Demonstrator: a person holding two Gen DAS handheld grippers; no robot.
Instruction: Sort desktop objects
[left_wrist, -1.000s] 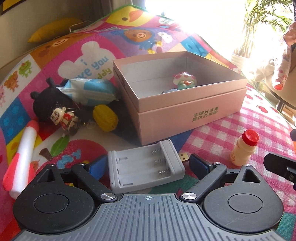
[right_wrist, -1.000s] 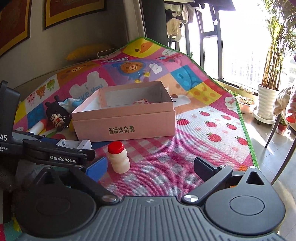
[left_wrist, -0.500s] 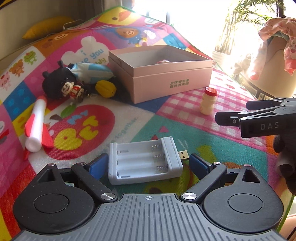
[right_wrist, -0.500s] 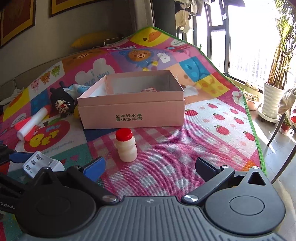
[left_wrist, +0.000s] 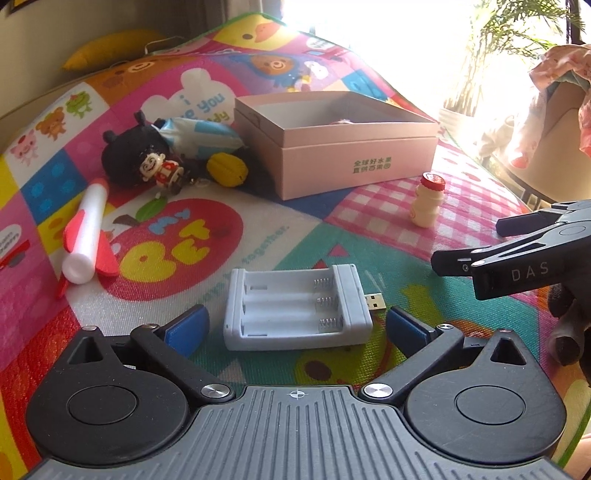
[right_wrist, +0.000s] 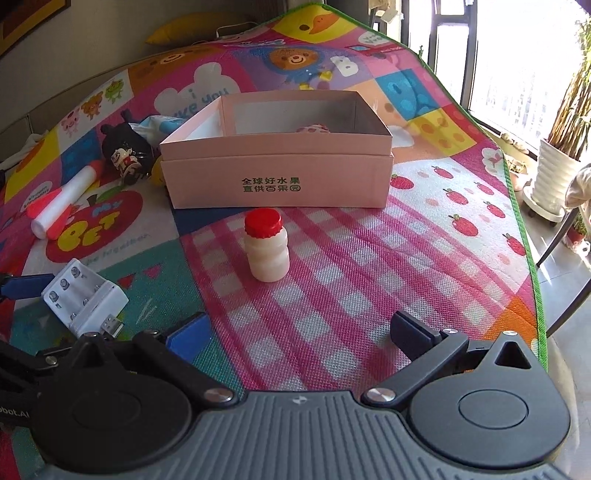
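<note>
Left wrist view: left gripper (left_wrist: 295, 325) fingers opening around the battery charger (left_wrist: 297, 308), pads not touching.
Right gripper (right_wrist: 297, 334) fingers released, milk bottle (right_wrist: 266, 245) at 12 o'clock.

Home living room, cartoon play mat (right_wrist: 406, 258), potted plant (right_wrist: 557, 173), framed picture (right_wrist: 29, 22)

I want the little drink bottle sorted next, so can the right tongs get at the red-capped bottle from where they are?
Probably yes. The right tongs stand open and empty, and the red-capped bottle stands upright straight ahead of them on bare mat. The pink box sits behind it, apart, so nothing blocks the approach.
</note>
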